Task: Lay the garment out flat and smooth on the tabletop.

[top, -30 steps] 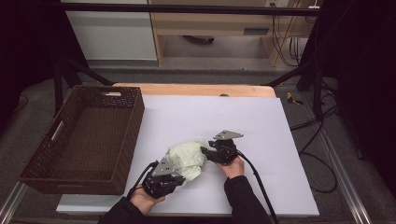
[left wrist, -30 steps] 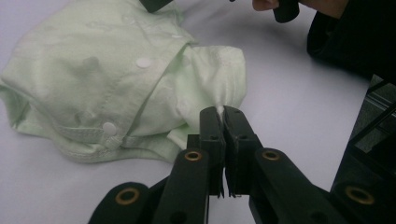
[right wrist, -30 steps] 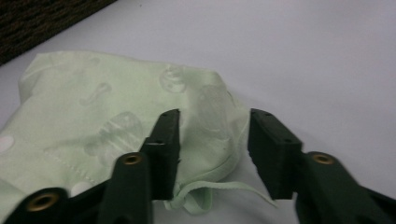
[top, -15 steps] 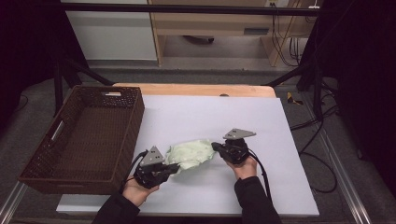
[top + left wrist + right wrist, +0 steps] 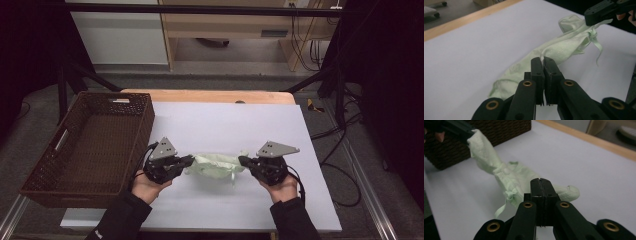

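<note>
a dark woven basket (image 5: 90, 145) sits at the left edge of the white table (image 5: 260, 125). behind the table stands a wooden cabinet (image 5: 235, 25), with cables (image 5: 305, 45) hanging beside it.

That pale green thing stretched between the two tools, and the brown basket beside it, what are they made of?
The pale green garment looks like soft, matte woven cloth: it creases, sags and trails a thin tie. The basket seems woven wicker or rattan, dark brown, with a plaited texture.

Wicker basket (image 5: 90, 145) blocks left; table (image 5: 240, 125) open beyond.
</note>
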### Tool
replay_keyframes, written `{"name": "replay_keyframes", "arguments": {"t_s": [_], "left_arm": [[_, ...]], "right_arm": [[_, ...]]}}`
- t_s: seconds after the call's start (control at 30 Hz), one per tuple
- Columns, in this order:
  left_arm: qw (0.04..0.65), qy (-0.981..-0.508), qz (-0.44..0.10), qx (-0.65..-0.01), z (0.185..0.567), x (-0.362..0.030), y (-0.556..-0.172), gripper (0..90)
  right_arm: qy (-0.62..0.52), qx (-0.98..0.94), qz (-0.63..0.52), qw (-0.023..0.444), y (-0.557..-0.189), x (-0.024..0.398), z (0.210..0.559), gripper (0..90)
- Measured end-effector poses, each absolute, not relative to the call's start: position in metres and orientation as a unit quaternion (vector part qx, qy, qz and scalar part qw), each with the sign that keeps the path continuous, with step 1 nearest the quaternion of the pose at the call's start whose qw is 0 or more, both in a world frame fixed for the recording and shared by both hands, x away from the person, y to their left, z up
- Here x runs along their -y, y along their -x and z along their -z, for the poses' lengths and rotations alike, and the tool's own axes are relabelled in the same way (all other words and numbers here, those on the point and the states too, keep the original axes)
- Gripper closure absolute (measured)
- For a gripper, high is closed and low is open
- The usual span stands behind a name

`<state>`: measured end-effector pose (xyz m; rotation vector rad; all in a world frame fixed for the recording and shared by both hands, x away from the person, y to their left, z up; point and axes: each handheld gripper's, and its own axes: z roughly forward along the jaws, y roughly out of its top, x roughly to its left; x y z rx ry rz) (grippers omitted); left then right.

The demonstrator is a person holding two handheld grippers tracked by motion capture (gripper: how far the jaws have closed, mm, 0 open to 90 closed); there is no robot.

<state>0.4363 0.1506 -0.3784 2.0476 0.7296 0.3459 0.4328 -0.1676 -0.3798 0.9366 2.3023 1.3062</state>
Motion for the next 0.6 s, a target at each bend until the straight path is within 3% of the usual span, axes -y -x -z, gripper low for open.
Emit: {"name": "replay_keyframes", "arguments": {"t_s": [0.3, 0.47, 0.53, 0.6], "left_arm": [[0.407, -0.851, -0.107, -0.314, 0.424, -0.177, -0.413, 86.0], [0.413, -0.844, -0.093, -0.328, 0.434, -0.185, -0.405, 83.3], [0.43, -0.832, -0.094, -0.338, 0.434, -0.188, -0.405, 74.1], [0.441, -0.82, -0.107, -0.349, 0.434, -0.19, -0.405, 56.9]], "right_arm": [[-0.303, -0.851, -0.42, 0.084, -0.417, 0.128, 0.442, 90.0], [-0.295, -0.863, -0.406, 0.066, -0.415, 0.116, 0.457, 87.9], [-0.299, -0.857, -0.414, 0.064, -0.415, 0.116, 0.46, 78.5], [-0.302, -0.85, -0.427, 0.067, -0.416, 0.12, 0.459, 69.7]]}}
